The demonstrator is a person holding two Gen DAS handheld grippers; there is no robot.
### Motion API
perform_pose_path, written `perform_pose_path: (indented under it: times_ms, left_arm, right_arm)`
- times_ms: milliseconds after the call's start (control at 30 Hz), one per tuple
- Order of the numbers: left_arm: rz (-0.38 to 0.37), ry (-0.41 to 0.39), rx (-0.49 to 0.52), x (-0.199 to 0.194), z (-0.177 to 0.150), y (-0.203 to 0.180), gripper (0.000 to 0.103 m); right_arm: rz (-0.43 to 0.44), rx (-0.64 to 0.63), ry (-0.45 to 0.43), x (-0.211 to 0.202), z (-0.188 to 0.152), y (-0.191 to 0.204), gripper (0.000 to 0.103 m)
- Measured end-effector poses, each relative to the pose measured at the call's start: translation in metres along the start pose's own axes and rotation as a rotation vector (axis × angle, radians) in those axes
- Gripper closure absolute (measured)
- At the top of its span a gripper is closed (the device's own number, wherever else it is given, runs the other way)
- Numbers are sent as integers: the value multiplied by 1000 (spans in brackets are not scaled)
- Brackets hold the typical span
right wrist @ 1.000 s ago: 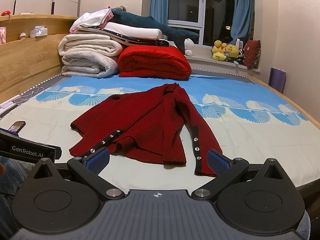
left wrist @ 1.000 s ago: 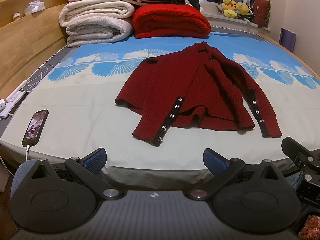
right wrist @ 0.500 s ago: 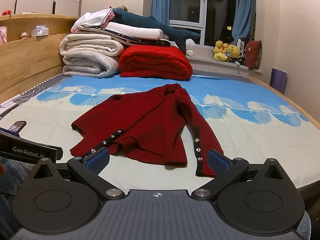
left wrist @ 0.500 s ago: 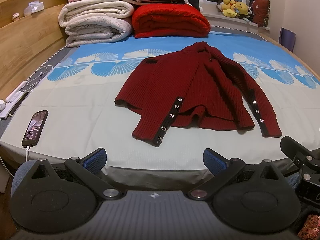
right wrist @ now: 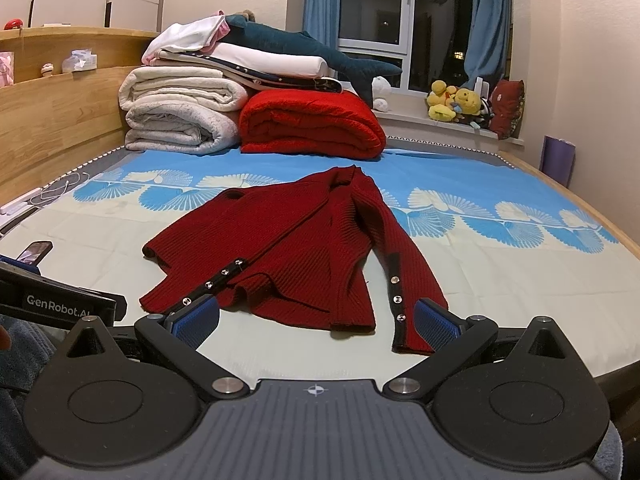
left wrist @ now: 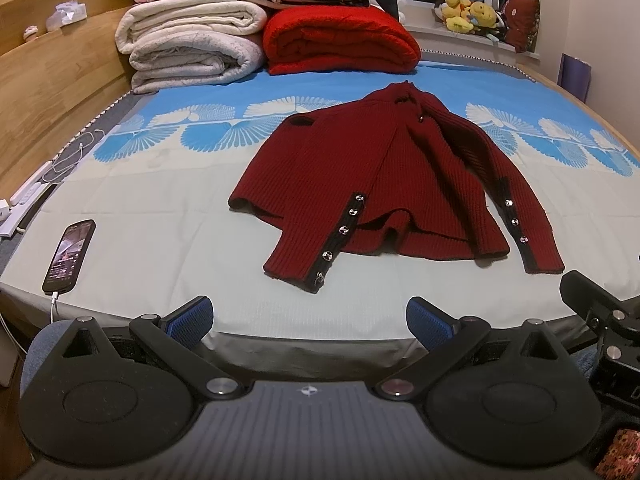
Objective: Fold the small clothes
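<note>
A dark red ribbed cardigan [left wrist: 384,184] is lying near the middle of the bed [left wrist: 160,216], partly gathered in on itself — both sleeves are trailing toward the near edge, each cuff showing a black strip of metal snaps. Folding proper is not looking begun; this is reading as the approach step. The left gripper [left wrist: 310,318] is hovering at the mattress edge with its blue pads spread wide and holding nothing, and the right gripper [right wrist: 316,322] is likewise gaping and empty, just short of the nearer cuff. Next, each one is probably needing to reach in and pinch a sleeve or hem to flatten the garment. No containers are showing — only a smartphone [left wrist: 69,256] charging at the left and folded blankets [left wrist: 192,40] stacked beyond.
</note>
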State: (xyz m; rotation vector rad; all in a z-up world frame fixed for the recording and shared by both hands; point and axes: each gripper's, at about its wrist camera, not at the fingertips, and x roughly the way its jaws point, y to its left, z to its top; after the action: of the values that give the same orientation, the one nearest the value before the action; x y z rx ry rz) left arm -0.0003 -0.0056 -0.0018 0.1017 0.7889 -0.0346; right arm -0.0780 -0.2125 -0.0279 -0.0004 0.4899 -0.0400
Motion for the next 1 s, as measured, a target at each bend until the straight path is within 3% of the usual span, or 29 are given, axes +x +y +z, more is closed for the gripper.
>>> perform_pose_path:
  times_ms: [733, 900, 1000]
  left_arm:
    - [-11, 13, 5, 10, 0, -1, 0]
    - [-93, 7, 31, 34, 27, 6, 0]
    - [-79, -38, 49, 67, 53, 9, 0]
  right_arm:
    - [0, 8, 10, 9, -3, 0, 1]
    - [2, 6, 21, 32, 5, -4, 1]
    - [-16, 40, 69, 73, 16, -12, 1]
